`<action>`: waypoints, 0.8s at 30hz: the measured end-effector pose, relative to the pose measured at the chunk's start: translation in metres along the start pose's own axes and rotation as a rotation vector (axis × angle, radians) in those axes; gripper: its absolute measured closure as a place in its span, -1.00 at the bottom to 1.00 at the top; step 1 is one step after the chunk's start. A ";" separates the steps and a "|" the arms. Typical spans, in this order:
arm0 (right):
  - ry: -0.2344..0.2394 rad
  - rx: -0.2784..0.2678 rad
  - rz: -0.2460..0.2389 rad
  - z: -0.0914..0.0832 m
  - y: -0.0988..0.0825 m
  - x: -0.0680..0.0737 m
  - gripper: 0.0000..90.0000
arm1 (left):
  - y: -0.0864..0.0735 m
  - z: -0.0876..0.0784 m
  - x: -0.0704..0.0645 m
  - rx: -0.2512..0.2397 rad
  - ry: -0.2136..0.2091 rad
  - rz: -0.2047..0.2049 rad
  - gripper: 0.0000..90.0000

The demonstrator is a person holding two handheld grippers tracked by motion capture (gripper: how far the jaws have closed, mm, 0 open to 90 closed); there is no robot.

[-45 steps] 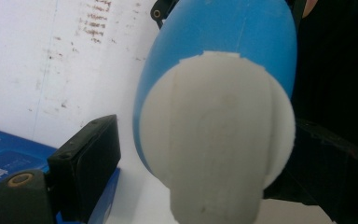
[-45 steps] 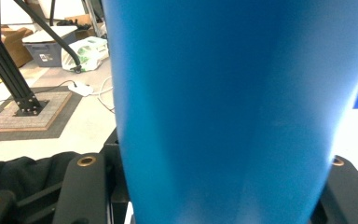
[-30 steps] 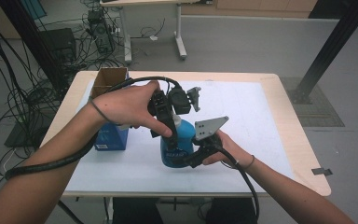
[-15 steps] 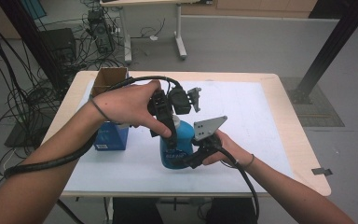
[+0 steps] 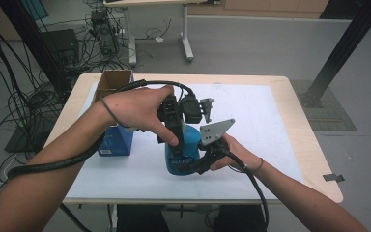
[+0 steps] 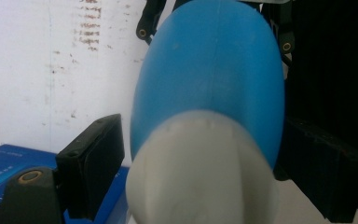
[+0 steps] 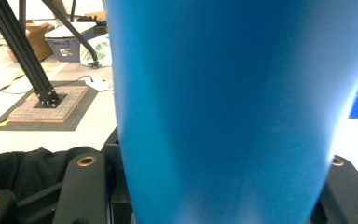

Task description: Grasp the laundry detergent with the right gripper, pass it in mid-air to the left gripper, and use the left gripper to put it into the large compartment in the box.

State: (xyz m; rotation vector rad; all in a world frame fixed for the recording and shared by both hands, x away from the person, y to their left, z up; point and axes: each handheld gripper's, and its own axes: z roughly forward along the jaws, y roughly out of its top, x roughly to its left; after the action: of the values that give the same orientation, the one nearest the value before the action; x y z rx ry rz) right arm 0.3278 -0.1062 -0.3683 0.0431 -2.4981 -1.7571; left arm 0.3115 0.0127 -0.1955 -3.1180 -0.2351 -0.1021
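A blue bottle (image 5: 181,152) stood upright near the front middle of the white-topped table (image 5: 270,121), caught between two sets of tongs. The right tongs (image 5: 200,162), held low in the person's right hand (image 5: 232,152), pinched the bottle's lower body from the side; in the right gripper view the blue wall (image 7: 223,107) rose between the two black jaws, which pressed against it on either side. The left tongs (image 5: 174,140), held from above in the left hand (image 5: 135,108), reached down over the bottle's top. In the left gripper view, the bottle's pale cap (image 6: 200,172) and blue shoulder (image 6: 209,70) sat between that gripper's jaws, which stood spread to either side; the left jaw was apart from the cap, while whether the right jaw touched it could not be told. Just beyond the left tongs, to their left, a blue box (image 5: 116,140) lay on the table, with an open cardboard box (image 5: 113,79) behind it at the far left corner. Cables (image 5: 53,162) trailed from both grippers back along the person's forearms.
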 end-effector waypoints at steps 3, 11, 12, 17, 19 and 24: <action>0.003 0.001 -0.005 0.000 0.001 0.000 -0.10 | 0.003 0.001 0.000 0.010 0.002 0.014 -0.65; 0.004 -0.005 -0.010 0.001 0.002 0.001 -0.10 | 0.009 0.000 0.000 0.019 -0.005 0.047 -0.41; 0.002 -0.004 -0.012 0.001 0.002 0.001 -0.10 | 0.009 0.000 0.000 0.018 -0.006 0.050 -0.36; 0.001 -0.007 -0.019 0.000 0.002 0.001 -0.10 | 0.009 -0.001 0.001 0.035 -0.004 0.064 -0.18; 0.003 -0.007 -0.017 0.001 0.002 0.001 -0.10 | 0.010 -0.001 0.001 0.038 -0.007 0.065 -0.18; 0.003 -0.009 -0.014 0.002 0.002 0.001 -0.10 | 0.010 -0.001 0.001 0.055 -0.005 0.068 -0.17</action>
State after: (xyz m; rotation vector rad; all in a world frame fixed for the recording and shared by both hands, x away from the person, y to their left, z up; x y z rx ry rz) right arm 0.3267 -0.1039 -0.3668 0.0629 -2.4939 -1.7713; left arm 0.3139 0.0027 -0.1950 -3.0681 -0.1291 -0.0855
